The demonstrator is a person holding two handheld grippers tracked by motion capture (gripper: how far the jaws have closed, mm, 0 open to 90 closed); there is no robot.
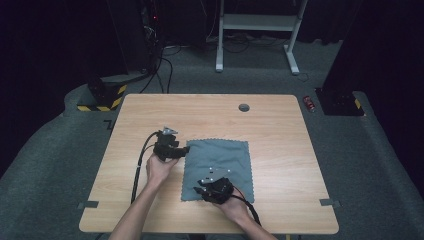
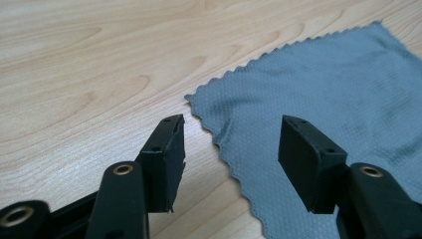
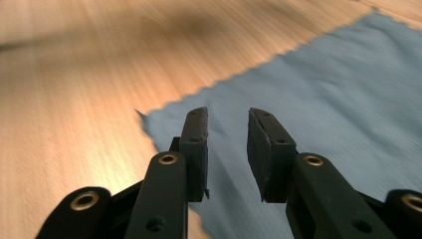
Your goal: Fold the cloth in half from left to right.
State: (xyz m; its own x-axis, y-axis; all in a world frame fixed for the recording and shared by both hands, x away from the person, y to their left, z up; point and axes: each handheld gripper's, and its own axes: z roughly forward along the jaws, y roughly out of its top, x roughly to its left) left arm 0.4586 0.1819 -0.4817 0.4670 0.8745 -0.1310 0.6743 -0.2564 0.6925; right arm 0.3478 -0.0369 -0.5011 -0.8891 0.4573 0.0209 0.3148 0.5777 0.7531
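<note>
On the wooden table (image 1: pixel 280 130) a grey cloth (image 1: pixel 220 167) lies flat, its 4 edges square to the table's; the left gripper (image 1: pixel 186 150) sits at the cloth's far left corner, jaws spread with that scalloped corner (image 2: pixel 191 97) just ahead between them, not yet pinched; the right gripper (image 1: pixel 199 189) hangs over the near left corner (image 3: pixel 144 118) (this view is blurred), jaws narrower but apart, nothing pressed between them.
</note>
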